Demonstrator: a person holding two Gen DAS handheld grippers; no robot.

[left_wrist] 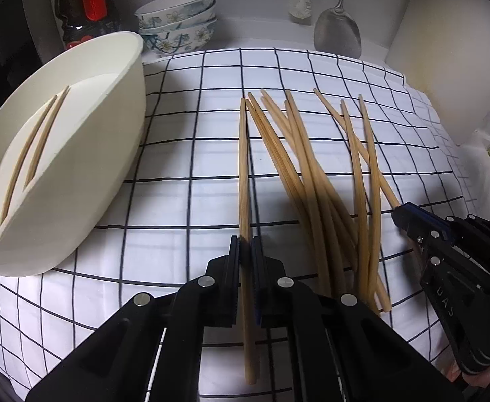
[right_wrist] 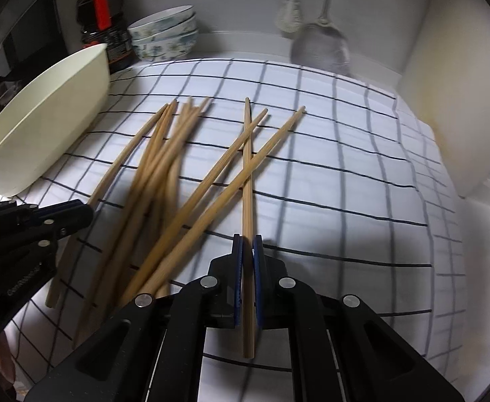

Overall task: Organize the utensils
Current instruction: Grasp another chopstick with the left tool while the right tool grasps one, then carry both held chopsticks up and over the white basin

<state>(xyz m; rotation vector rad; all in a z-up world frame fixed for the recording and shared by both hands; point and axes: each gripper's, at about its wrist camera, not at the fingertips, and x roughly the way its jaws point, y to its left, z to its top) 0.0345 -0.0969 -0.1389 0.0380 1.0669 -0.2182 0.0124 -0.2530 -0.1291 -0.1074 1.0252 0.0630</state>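
Several bamboo chopsticks (left_wrist: pixel 315 181) lie fanned on a white checked cloth (left_wrist: pixel 194 154). My left gripper (left_wrist: pixel 245 251) is shut on the leftmost chopstick (left_wrist: pixel 244 167), near its thick end. My right gripper (right_wrist: pixel 247 251) is shut on the rightmost chopstick (right_wrist: pixel 247 167); it also shows at the right of the left wrist view (left_wrist: pixel 409 217). A cream oval tub (left_wrist: pixel 74 181) at the left holds two chopsticks (left_wrist: pixel 34 147). In the right wrist view the tub (right_wrist: pixel 44 124) stands at the left, the pile (right_wrist: pixel 158 174) left of centre, and the left gripper (right_wrist: pixel 74 214) at the left edge.
At the back stand stacked floral bowls (left_wrist: pixel 178 20), a dark sauce bottle (left_wrist: pixel 84 3), a hanging metal spatula (left_wrist: pixel 337 33) and a brush (left_wrist: pixel 300 3). A white wall (left_wrist: pixel 446 67) bounds the right side. The cloth drops off at the front edge.
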